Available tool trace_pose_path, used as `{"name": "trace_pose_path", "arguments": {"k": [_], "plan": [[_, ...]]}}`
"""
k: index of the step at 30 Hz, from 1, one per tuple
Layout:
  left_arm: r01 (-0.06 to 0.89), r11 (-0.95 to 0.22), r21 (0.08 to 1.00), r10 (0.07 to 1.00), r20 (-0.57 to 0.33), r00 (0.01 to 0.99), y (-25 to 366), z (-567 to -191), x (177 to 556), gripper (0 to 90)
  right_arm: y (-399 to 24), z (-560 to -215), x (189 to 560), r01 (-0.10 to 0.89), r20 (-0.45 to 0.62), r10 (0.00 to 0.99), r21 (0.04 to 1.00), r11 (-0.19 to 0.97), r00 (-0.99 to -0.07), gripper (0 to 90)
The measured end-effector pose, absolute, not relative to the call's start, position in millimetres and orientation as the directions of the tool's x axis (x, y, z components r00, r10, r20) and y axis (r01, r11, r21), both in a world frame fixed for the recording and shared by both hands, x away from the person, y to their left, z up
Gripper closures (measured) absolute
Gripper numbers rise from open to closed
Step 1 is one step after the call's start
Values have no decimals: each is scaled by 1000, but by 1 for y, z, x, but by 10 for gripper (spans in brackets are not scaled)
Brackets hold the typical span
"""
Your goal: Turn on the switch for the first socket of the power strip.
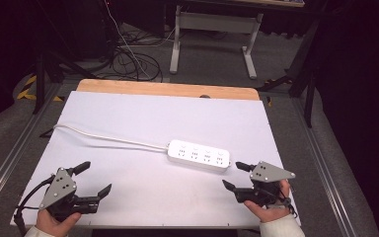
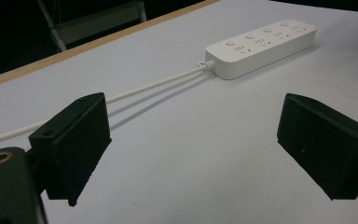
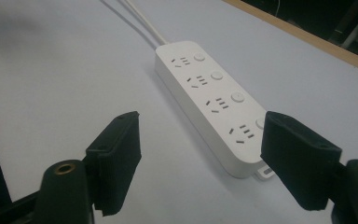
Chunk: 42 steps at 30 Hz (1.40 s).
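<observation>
A white power strip (image 1: 198,155) with several sockets and buttons lies flat near the middle right of the white table top (image 1: 143,113). Its white cable (image 1: 106,138) runs off to the left edge. My left gripper (image 1: 94,178) rests at the near left corner, jaws wide apart and empty, looking across the table at the power strip (image 2: 261,45). My right gripper (image 1: 236,176) hovers just in front of the strip's right end, open, nothing between its pads. In the right gripper view the power strip (image 3: 214,102) lies just beyond the jaws.
The white sheet covers a wooden table whose bare far edge (image 1: 168,89) shows. Beyond it on the floor are tangled cables (image 1: 128,61) and the white legs of another table (image 1: 212,39). A metal rail (image 1: 10,158) runs along the left side.
</observation>
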<state>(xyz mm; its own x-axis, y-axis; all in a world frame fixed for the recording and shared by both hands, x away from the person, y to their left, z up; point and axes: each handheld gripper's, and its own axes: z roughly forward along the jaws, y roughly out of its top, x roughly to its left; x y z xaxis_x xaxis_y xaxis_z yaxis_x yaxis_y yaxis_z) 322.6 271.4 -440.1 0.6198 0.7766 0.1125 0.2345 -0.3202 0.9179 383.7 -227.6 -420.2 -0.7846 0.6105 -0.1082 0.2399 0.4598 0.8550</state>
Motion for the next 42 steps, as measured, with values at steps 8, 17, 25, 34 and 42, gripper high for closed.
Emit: {"name": "trace_pose_path", "arguments": {"k": [8,17,25,34,42], "plan": [[233,-326,916,775,118,621,271,-440,323,100,-215,-400,397,237,-99,587,851,468,-804,326],[234,-321,918,776,112,621,271,-440,323,100,-197,-386,411,227,-104,564,844,486,-819,339],[244,-315,917,774,99,625,272,-441,324,103,-177,-372,425,219,-106,545,839,498,-832,370],[243,-309,919,772,93,628,272,-441,323,103,-156,-365,438,211,-116,521,825,525,-846,397],[239,-317,918,770,102,629,272,-441,323,105,-141,-366,452,224,-104,513,814,536,-852,410]]}}
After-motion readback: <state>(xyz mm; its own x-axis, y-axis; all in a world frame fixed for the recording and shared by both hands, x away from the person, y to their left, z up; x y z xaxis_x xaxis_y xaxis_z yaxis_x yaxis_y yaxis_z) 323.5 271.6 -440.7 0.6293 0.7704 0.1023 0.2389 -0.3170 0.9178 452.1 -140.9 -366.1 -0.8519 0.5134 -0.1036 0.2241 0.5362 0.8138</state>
